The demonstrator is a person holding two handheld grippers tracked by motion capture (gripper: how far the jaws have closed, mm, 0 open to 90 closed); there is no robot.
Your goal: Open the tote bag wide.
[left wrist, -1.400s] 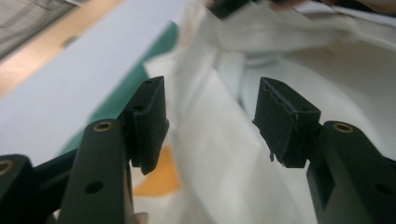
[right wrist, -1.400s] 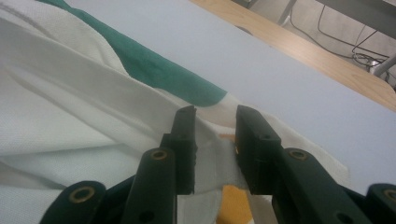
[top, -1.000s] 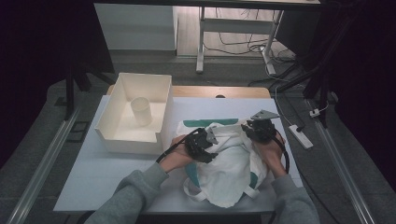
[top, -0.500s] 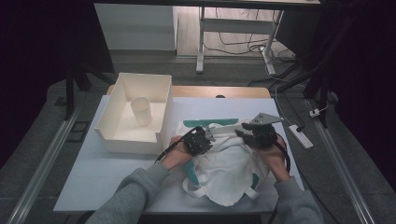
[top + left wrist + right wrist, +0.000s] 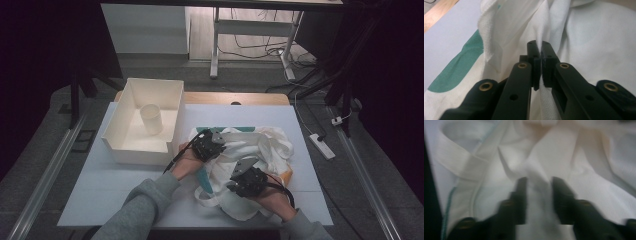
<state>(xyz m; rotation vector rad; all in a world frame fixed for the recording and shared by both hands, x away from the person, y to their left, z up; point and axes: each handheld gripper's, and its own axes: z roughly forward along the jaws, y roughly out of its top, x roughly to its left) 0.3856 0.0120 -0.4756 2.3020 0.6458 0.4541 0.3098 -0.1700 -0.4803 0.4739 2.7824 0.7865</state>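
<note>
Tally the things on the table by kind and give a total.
White cloth bag with green trim: 1
White open box: 1
White cup standing in the box: 1
Hand-held grippers, left and right: 2
Total: 5

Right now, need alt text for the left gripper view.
Two black jaws of the left gripper pinch a fold of white cloth, which has a green patch. A pale table lies upper left.
</note>
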